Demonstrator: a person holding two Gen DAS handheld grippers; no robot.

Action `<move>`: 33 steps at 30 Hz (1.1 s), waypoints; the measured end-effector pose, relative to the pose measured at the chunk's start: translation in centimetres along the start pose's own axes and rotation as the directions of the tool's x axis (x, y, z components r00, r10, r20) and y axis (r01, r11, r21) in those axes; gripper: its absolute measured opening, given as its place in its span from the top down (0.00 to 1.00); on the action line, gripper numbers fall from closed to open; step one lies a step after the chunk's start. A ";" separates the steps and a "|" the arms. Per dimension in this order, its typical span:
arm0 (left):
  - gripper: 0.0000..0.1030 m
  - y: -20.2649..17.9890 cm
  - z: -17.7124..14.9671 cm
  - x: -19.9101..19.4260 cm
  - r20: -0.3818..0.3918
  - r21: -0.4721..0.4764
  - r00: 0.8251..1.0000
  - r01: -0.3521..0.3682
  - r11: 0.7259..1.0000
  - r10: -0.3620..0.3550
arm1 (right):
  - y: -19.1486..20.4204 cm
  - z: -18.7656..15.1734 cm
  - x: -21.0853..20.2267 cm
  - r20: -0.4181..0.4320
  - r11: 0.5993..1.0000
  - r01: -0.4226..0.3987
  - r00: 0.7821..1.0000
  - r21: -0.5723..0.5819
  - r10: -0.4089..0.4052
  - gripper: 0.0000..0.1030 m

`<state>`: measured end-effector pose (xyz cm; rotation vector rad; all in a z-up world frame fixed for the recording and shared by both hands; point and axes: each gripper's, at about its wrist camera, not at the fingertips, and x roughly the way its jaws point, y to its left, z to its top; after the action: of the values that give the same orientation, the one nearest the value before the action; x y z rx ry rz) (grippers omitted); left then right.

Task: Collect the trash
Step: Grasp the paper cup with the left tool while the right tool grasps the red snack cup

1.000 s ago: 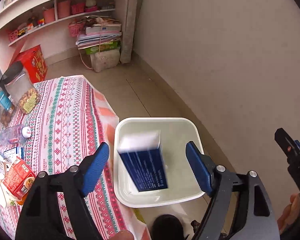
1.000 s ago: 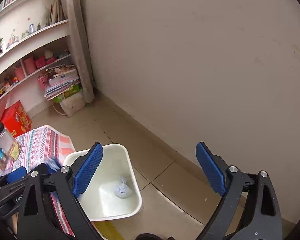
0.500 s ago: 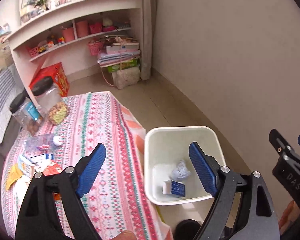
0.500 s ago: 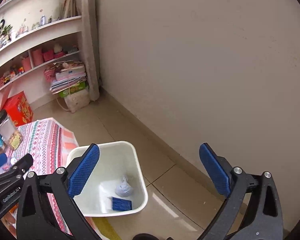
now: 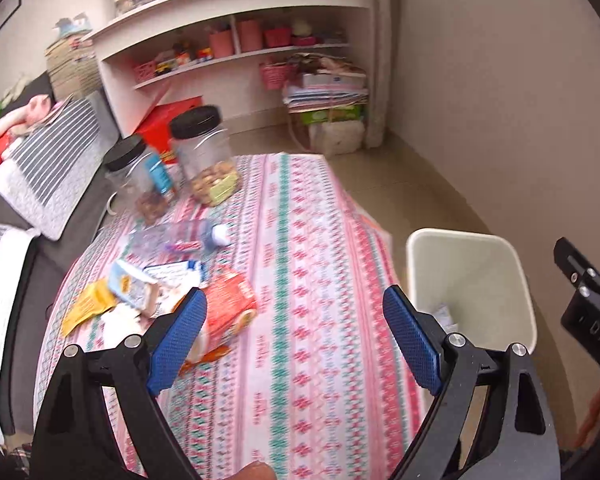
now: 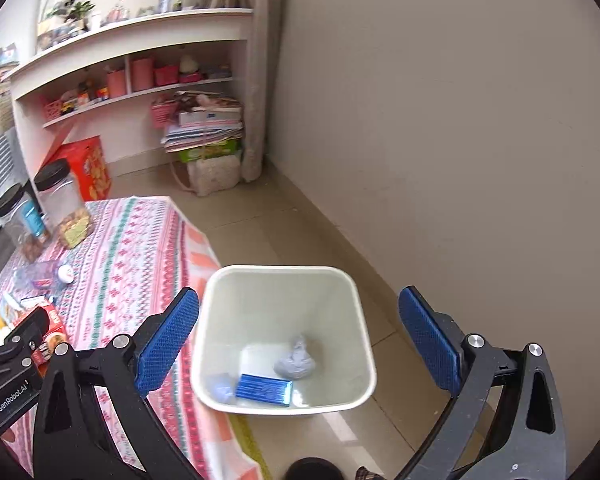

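Two grippers, both spread wide with nothing between the fingers: the left gripper [image 5: 296,340] over the patterned tablecloth [image 5: 308,248], the right gripper [image 6: 300,340] above one white bin [image 6: 358,300] standing on the floor just beside the table. The bin holds one blue box [image 6: 265,389] and one grey paper wad [image 6: 296,362]. On the cloth: two black-lidded jars [image 5: 204,156], one flattened bottle [image 5: 180,240], a blurred cluster of wrappers [image 5: 140,292].
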<state>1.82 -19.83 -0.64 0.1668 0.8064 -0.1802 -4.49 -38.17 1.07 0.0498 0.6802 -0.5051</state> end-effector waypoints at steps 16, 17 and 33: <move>0.16 14.6 -3.7 3.2 -0.137 -0.191 0.973 -0.211 0.959 0.187 | 10.9 -0.2 1.4 -0.101 0.978 -0.204 0.975 -0.042 0.199 0.07; 0.16 15.4 -3.8 3.9 -0.164 -0.198 0.968 -0.219 0.955 0.188 | 11.4 -0.2 1.6 -0.111 0.976 -0.215 0.971 -0.032 0.211 0.07; 0.35 19.9 -6.3 11.3 -0.389 -0.316 0.921 -0.128 0.940 -0.005 | 21.3 -1.4 5.7 -0.348 0.908 -0.416 0.846 0.045 0.405 0.07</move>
<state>9.52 -0.18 -11.64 -0.1014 1.2105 0.0574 8.35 -21.65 -6.04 0.2563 0.9993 -0.0648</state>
